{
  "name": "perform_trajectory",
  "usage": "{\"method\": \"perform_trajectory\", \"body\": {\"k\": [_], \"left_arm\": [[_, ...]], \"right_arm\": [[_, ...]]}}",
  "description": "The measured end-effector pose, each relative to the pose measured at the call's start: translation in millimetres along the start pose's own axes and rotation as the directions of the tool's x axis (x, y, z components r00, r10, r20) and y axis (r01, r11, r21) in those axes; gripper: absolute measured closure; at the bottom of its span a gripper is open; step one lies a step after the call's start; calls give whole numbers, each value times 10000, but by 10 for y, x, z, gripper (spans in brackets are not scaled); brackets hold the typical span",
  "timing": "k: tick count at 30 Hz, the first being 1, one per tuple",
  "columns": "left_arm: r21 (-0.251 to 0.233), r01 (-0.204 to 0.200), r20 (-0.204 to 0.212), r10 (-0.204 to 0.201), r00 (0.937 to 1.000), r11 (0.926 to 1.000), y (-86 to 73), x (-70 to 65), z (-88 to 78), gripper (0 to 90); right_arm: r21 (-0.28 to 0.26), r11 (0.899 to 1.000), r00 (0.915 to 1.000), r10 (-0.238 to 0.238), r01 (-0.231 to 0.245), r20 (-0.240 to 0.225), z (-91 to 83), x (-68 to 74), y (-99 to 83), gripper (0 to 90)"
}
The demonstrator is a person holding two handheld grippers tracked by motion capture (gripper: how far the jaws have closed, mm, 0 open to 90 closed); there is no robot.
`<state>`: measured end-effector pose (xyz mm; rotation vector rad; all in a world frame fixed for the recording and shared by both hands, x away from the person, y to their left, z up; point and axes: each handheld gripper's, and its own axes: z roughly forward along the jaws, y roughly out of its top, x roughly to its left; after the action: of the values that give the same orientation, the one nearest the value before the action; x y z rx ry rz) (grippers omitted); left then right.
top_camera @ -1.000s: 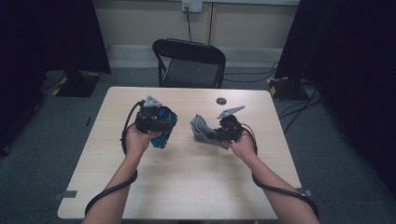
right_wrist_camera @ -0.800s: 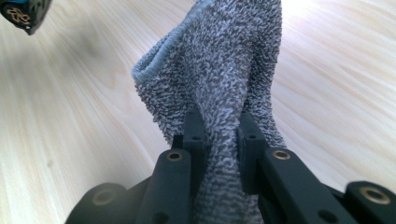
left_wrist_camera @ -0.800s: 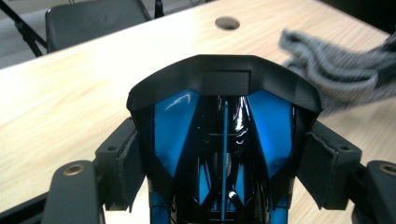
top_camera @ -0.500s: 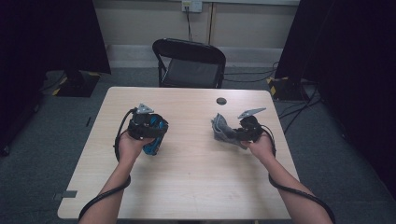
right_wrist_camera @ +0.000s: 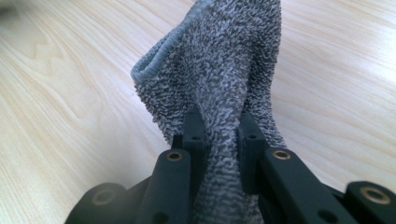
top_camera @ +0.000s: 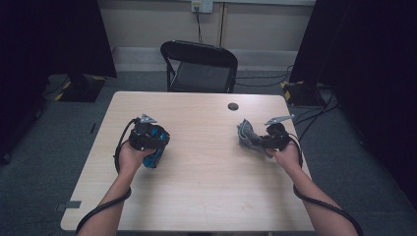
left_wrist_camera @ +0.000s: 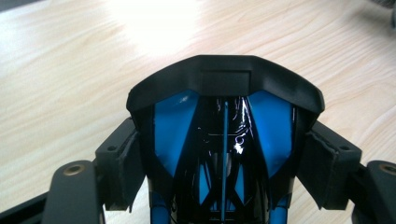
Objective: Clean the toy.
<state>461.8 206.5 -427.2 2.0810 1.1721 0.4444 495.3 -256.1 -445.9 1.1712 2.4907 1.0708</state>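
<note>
Pale wood table (top_camera: 206, 187), with a black folding chair (top_camera: 199, 66) at its 12 o'clock edge, lies under both tools. Left gripper (left_wrist_camera: 224, 154) squeezes a shiny blue and black plastic thing (left_wrist_camera: 224, 121) at 9 o'clock, and right gripper (right_wrist_camera: 219, 135) pinches a grey fluffy towel cloth (right_wrist_camera: 224, 60) at 3 o'clock. Looks like a wiping job: next, bring cloth and blue thing together.
</note>
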Motion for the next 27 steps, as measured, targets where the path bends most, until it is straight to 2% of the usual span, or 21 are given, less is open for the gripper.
{"method": "perform_trajectory", "body": {"k": [6, 16, 27], "left_arm": [[137, 201, -99, -200, 9998, 9997, -68, 87, -5, 255], [99, 484, -229, -482, 9986, 9988, -116, 202, -4, 254], [403, 616, -349, -602, 9976, 9973, -153, 239, 210, 254]], "right_arm": [[38, 9999, 9999, 94, -94, 103, -14, -52, -45, 782], [-59, 9990, 9985, 451, -449, 304, -1, -122, -122, 775], [-208, 9960, 9948, 879, -870, 521, 31, -213, -216, 759]]}}
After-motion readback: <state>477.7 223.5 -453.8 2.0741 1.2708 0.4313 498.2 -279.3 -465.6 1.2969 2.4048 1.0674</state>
